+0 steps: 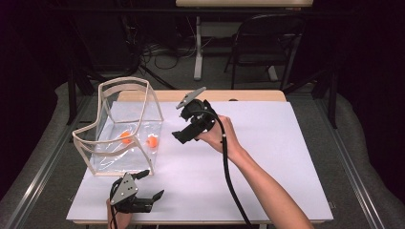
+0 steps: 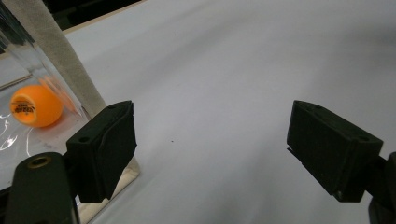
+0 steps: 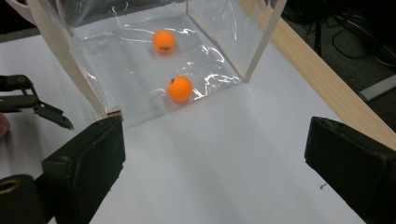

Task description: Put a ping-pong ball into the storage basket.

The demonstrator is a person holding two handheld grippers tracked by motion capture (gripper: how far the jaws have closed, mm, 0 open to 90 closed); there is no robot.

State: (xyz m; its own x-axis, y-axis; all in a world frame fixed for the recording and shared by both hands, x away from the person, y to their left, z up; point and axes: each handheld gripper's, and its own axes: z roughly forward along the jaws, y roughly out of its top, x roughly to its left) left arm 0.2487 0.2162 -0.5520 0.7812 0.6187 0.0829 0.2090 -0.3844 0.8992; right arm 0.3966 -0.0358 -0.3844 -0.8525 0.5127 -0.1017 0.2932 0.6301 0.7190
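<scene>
With your right gripper released and empty, the 2 orange balls lie ahead inside the clear bag; clip its floppy rim reaching in and it may topple.

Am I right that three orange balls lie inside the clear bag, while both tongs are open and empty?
Not quite: two balls lie inside the bag, not three, as the right gripper view shows. Both the left tongs and the right tongs are indeed open and empty.
</scene>
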